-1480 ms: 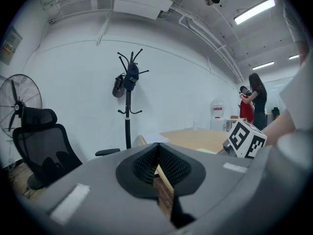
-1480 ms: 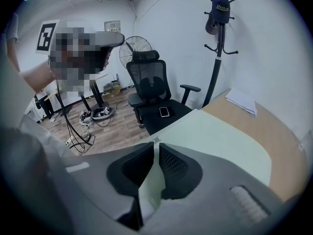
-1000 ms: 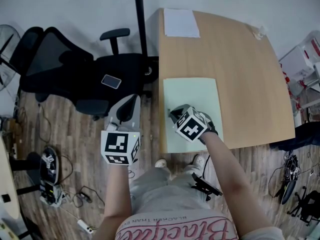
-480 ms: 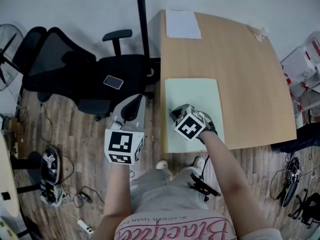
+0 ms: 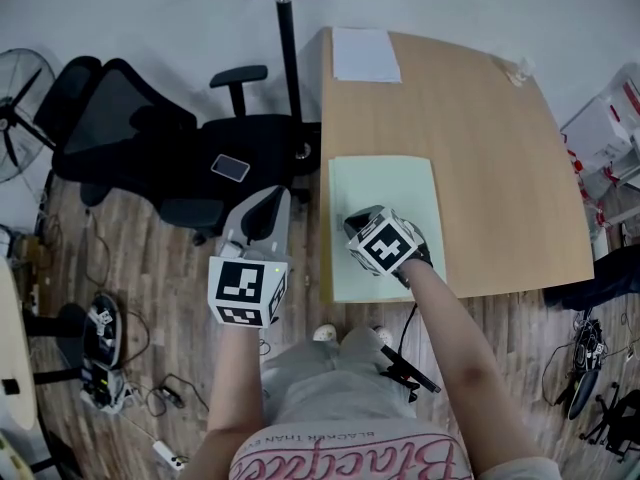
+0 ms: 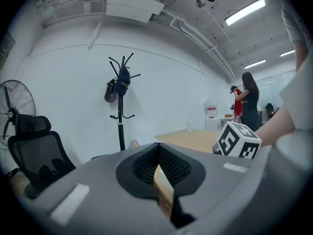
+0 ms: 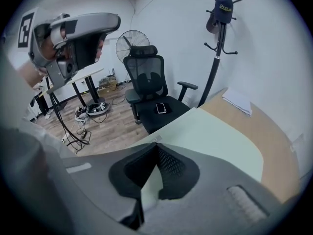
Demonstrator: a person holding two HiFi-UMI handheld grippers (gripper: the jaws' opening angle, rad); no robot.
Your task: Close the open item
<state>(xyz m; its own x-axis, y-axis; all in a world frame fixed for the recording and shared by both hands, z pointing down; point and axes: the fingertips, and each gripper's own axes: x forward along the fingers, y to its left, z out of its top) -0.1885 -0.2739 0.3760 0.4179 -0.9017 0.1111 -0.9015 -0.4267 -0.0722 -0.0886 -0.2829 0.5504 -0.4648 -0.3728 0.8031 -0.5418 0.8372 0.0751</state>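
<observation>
The right gripper (image 7: 155, 143) has its jaws pressed together at the tips with nothing between them. It hangs over the near left corner of the folder (image 7: 215, 136), close above its surface; whether it touches the folder cannot be told. The left gripper (image 6: 157, 145) also has its jaws pressed together and empty. It is off the desk, over the wooden floor (image 5: 150, 268), just left of the desk's left edge and pointing along it.

In the head view the right gripper (image 5: 352, 224) sits near the desk's front left corner and the left gripper (image 5: 268, 200) is beside it, the desk edge between the two.

The folder (image 5: 385, 193) lies flat on the desk (image 5: 490, 158). Its left edge runs along the desk's left edge and its near edge lies close to the front edge. It shows as one plain pale green rectangle, and whether it is open or shut cannot be told.

To the right of the folder and beyond it the desk top is bare wood up to a white sheet (image 5: 365, 53) at the far left corner. Left of the desk, a black chair (image 5: 150, 138) with a phone (image 5: 230, 167) on its seat and a coat stand (image 5: 288, 48) crowd the floor.
</observation>
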